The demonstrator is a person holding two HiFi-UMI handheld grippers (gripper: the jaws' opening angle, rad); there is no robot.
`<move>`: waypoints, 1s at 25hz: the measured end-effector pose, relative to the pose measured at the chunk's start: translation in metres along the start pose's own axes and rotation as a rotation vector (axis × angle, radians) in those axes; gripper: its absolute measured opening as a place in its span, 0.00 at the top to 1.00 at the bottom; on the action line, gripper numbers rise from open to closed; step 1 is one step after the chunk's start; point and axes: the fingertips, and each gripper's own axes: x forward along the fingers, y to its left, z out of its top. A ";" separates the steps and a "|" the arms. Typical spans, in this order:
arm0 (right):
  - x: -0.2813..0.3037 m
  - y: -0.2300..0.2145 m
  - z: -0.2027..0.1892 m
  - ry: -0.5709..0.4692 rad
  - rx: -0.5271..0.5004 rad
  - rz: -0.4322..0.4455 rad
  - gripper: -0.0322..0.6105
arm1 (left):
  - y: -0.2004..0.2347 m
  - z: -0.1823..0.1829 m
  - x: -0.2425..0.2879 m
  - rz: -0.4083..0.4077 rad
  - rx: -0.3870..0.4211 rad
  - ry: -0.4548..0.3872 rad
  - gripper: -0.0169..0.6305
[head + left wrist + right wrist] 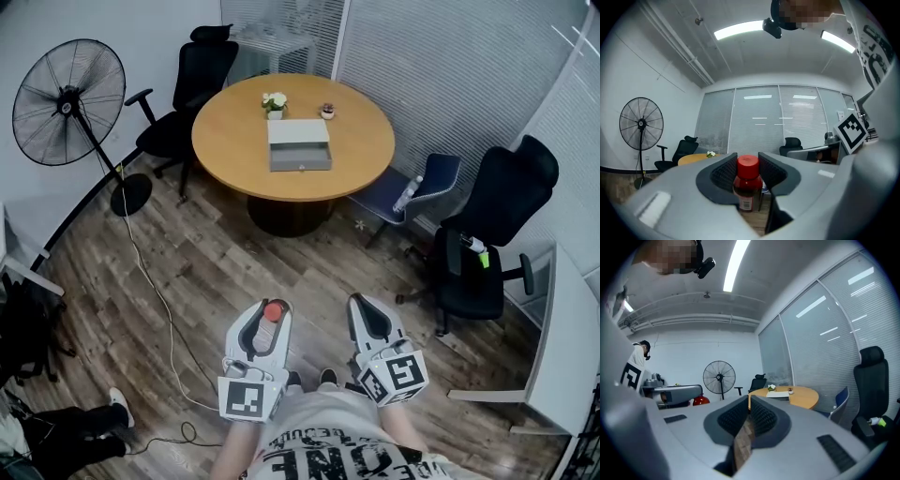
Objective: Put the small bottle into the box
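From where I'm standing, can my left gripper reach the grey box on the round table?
Probably not. The left gripper, shut on the small red-capped bottle, is well short of the grey box on the round table. Only open wood floor lies between, so step closer.

Tools: two, the left tool (270,313) and the right tool (368,317), both well apart from the round counter (234,150).
Round counter: one.
Grey box (300,146): one, near the counter's middle.
Small bottle (748,183): one, red-capped, well apart from the counter.
Flower pots: two, on the counter beyond the box, a white-flowered pot (274,103) and a smaller pot (327,111).
Black office chairs: two, the near chair (192,84) at the counter's left and the far chair (497,225) well to its right.
Blue chair (433,173): one, just right of the counter.
Clear bottle (407,194): one, on the seat right of the counter.
Standing fan (67,103): one, left of the counter.
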 end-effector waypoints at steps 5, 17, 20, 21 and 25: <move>-0.003 0.007 0.001 -0.022 0.014 0.009 0.91 | 0.002 -0.001 -0.005 -0.007 -0.007 0.001 0.75; 0.022 -0.016 -0.018 0.029 0.056 0.008 0.91 | 0.013 -0.019 0.016 0.010 -0.042 0.033 0.75; 0.045 -0.028 -0.023 0.042 0.067 0.030 0.91 | 0.021 -0.023 0.035 0.034 -0.062 0.054 0.75; 0.054 -0.034 -0.023 0.047 0.068 0.037 0.91 | 0.025 -0.023 0.043 0.044 -0.059 0.051 0.75; 0.089 -0.062 -0.011 0.042 0.053 0.069 0.91 | 0.036 -0.019 0.082 0.077 -0.048 0.034 0.75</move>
